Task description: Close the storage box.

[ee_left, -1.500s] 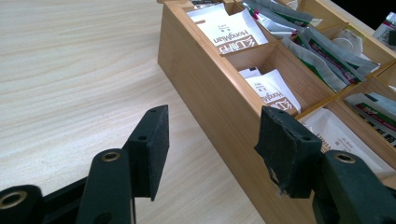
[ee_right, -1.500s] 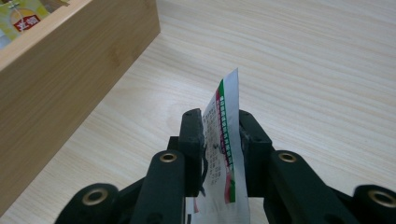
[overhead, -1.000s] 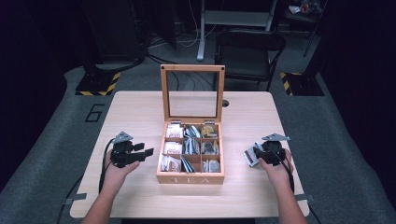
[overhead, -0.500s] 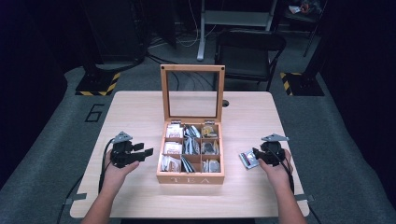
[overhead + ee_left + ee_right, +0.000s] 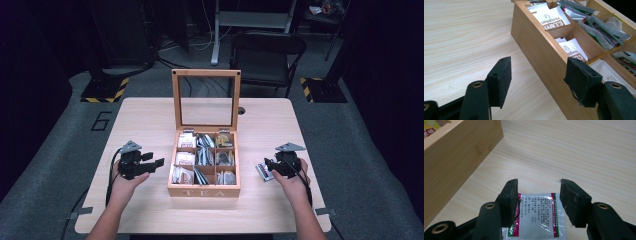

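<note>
Right gripper (image 5: 537, 202) just opened, jaws wide astride silver tea sachet (image 5: 537, 220) laid on table (image 5: 150, 120): released beside tea box (image 5: 204, 190). Left gripper (image 5: 539, 82) also just opened, jaws wide, empty, waiting at box's side.

Between the black right tongs (image 5: 539, 202) lies a silver sachet (image 5: 537, 220) with magenta and green side stripes and dark print, the tan wooden box (image 5: 454, 157) to their left, pale wood-grain table (image 5: 579, 150) beyond, white red-lettered packets (image 5: 550, 18) past the left tongs (image 5: 537, 82).
</note>
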